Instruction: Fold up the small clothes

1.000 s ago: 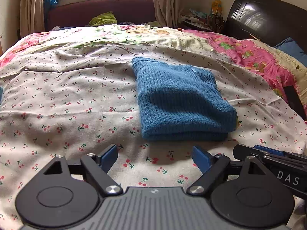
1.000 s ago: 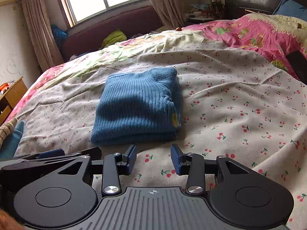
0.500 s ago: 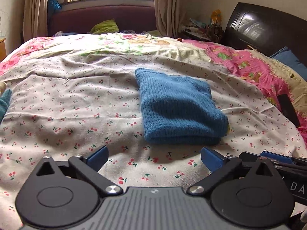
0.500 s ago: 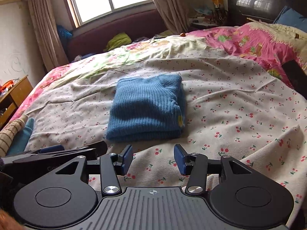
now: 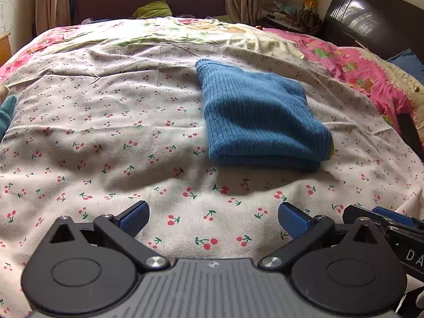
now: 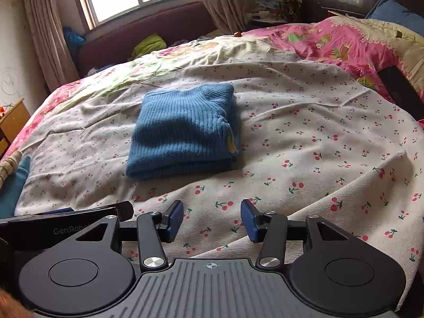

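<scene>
A blue ribbed knit sweater lies folded into a neat rectangle on the cherry-print sheet; it also shows in the right wrist view, with a small yellow patch at its right edge. My left gripper is open and empty, held well back from the sweater near the bed's front edge. My right gripper is open and empty, also back from the sweater. Each gripper shows at the edge of the other's view.
A pink floral quilt covers the bed's right side, with a dark flat object on it. A dark headboard stands at the right. A teal cloth lies at the left edge. A maroon sofa stands under the window.
Both grippers have drawn back from the sweater, which looks smaller and farther away. The left gripper's jaws have spread wider. The sweater has not moved.
</scene>
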Available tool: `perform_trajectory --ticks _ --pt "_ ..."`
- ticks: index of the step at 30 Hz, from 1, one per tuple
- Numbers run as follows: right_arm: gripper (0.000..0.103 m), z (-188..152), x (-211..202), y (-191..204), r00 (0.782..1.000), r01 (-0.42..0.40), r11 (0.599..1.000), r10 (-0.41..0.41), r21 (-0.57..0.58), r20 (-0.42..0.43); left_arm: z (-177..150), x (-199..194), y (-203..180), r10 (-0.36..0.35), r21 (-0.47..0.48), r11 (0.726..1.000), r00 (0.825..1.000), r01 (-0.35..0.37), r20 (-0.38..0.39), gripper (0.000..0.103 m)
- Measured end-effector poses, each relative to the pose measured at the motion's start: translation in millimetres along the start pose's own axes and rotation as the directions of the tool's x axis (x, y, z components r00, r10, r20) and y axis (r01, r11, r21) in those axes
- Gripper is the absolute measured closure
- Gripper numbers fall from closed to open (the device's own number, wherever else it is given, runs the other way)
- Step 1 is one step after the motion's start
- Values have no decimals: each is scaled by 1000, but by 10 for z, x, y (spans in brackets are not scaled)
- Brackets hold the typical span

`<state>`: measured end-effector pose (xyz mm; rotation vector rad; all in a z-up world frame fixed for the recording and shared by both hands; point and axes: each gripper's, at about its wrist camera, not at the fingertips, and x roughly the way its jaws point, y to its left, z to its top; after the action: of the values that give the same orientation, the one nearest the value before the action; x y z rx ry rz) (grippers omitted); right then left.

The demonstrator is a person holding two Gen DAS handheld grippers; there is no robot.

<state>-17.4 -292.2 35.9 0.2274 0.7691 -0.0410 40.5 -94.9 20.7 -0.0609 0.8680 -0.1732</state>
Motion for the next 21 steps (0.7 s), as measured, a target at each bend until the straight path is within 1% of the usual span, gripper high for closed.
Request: perform_trajectory --ticks 3,4,6,12,21 --pt "54 -12 17 -1 1000 5 1000 -5 -8 1 -11 16 1 4 0 1000 1000 -4 -5 0" --pt "50 -18 28 5 1000 12 1000 -12 -13 1 -13 19 3 4 -1 1000 1000 -4 -6 0" --pt "46 -28 43 8 1000 14 1000 -14 -19 2 -17 25 7 5 -4 1000 1000 -5 -9 0" --pt "46 -42 56 13 1000 15 999 -15 -34 10 -39 50 13 11 -5 1000 1000 -11 -20 0" --pt "46 -66 124 -62 1000 24 1000 -24 -12 -9 -57 55 1 19 -2 1000 1000 -19 -22 0"
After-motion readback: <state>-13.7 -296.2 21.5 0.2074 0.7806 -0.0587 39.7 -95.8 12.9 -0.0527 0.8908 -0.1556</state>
